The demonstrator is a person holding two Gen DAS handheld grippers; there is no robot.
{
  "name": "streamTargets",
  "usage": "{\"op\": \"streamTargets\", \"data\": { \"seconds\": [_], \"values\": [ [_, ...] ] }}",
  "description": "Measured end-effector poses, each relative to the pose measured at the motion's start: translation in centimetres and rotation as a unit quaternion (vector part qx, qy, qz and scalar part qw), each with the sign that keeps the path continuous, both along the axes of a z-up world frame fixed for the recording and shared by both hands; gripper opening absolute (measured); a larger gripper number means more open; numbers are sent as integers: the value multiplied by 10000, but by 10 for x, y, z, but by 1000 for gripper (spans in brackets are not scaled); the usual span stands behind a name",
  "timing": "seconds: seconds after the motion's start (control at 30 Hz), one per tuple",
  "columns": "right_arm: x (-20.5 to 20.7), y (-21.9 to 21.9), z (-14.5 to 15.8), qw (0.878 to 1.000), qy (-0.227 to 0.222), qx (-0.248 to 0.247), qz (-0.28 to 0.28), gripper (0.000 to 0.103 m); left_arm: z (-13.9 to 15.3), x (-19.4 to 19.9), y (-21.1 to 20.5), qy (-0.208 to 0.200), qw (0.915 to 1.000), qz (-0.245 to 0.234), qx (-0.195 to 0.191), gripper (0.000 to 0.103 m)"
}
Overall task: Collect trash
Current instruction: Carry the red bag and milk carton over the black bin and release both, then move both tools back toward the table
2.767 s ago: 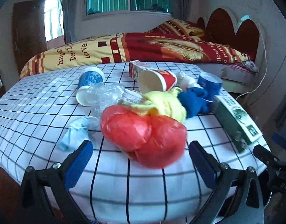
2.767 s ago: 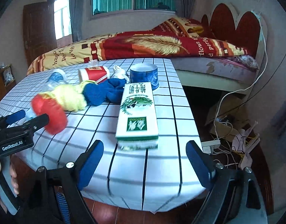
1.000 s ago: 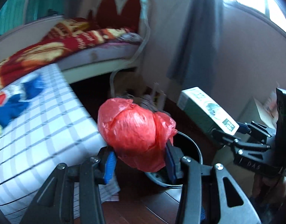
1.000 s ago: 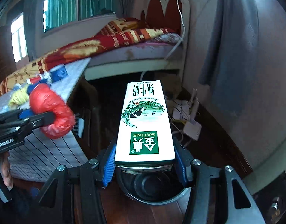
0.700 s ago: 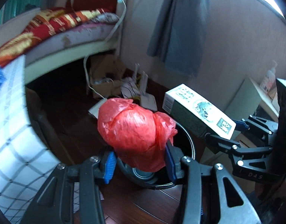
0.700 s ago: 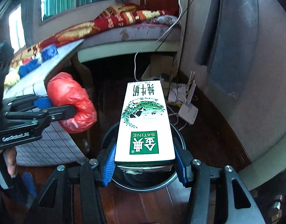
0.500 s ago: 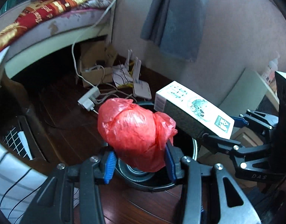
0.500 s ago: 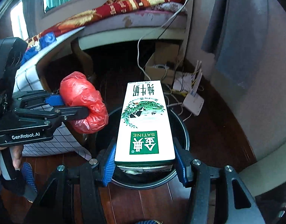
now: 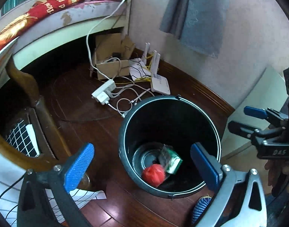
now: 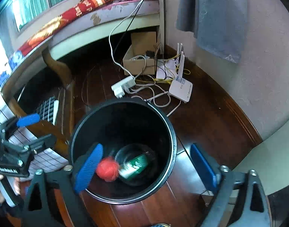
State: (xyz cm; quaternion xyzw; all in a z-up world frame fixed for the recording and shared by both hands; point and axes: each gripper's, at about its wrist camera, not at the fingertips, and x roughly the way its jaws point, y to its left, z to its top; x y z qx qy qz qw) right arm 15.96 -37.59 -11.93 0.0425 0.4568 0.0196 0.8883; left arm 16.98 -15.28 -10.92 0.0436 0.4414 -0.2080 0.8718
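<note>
A black round bin [image 9: 210, 121] [image 10: 171, 132] stands on the dark wooden floor below both grippers. At its bottom lie a red plastic bag ball [image 9: 154, 174] [image 10: 107, 168] and a green-and-white carton [image 9: 171, 160] [image 10: 135, 164]. My left gripper [image 9: 142, 165] hangs over the bin's near rim, its jaws opening wide, nothing between them. My right gripper [image 10: 145, 167] is also above the bin, jaws opening, nothing between them. Each gripper shows in the other's view, the right [image 9: 246, 119] at the right edge, the left [image 10: 34, 128] at the left edge.
Behind the bin lie a white power strip [image 9: 103, 92], tangled cables, a white router [image 10: 180, 89] and an open cardboard box [image 9: 112, 64]. A bed runs along the back. The wooden table leg [image 9: 36, 102] and checked cloth [image 9: 21, 138] are at the left.
Both grippers opened. The red bag ball and the carton fell from them into the bin. Both hands sank a little toward the bin.
</note>
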Motion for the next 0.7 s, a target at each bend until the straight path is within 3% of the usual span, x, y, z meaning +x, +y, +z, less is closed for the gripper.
{"op": "streamTargets", "data": {
  "seconds": [0.3,0.7],
  "values": [
    [-4,18,29,9993,-259,-141,-243,100,32,-4,19,-468,9979,451,9,103],
    [-20,60,64,9975,-630,-285,173,101,66,-25,51,-837,9924,898,-10,103]
  ]
}}
